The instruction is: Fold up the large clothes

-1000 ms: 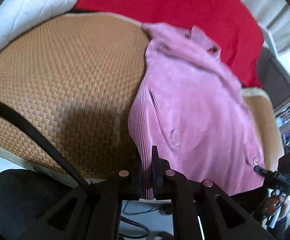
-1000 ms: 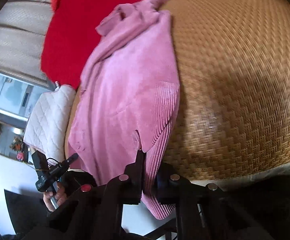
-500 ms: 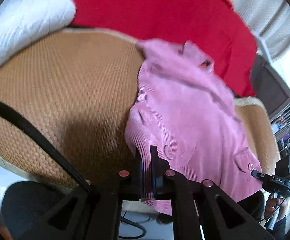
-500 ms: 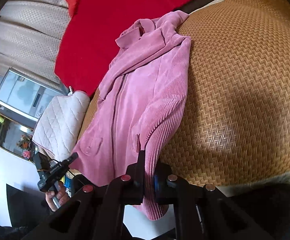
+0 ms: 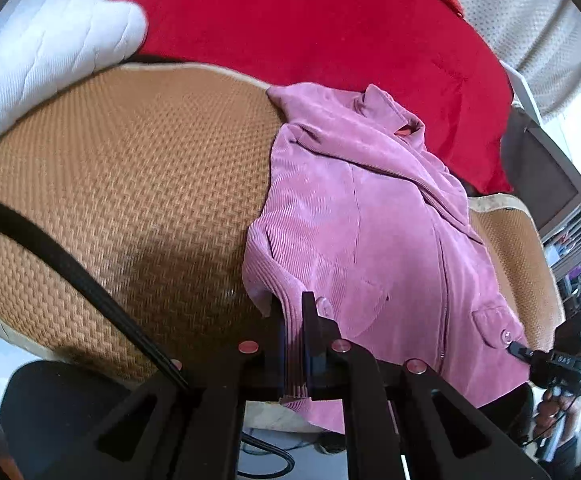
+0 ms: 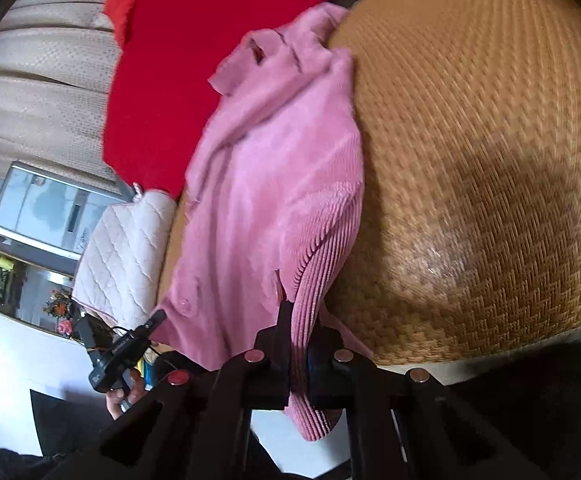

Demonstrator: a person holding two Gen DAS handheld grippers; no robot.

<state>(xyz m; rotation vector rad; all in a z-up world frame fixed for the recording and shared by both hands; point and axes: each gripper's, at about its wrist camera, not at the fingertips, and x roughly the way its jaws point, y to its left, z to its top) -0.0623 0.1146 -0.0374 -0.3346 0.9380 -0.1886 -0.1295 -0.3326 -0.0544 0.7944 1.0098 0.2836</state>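
Jacket hem pinched in both tools, draped over mat.

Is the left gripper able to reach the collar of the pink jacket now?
Probably not as things stand: the left gripper is shut on the pink jacket at its ribbed hem, and the collar lies at the far end. Nothing blocks the way.

Black gripper, pink round screws

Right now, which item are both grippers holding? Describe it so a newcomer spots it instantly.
Find the tan woven mat in front of the red blanket. Lying on it is the pink corduroy jacket, its ribbed hem pinched by both grippers. It is the only pink, buttoned garment; the white quilted cushion sits apart.
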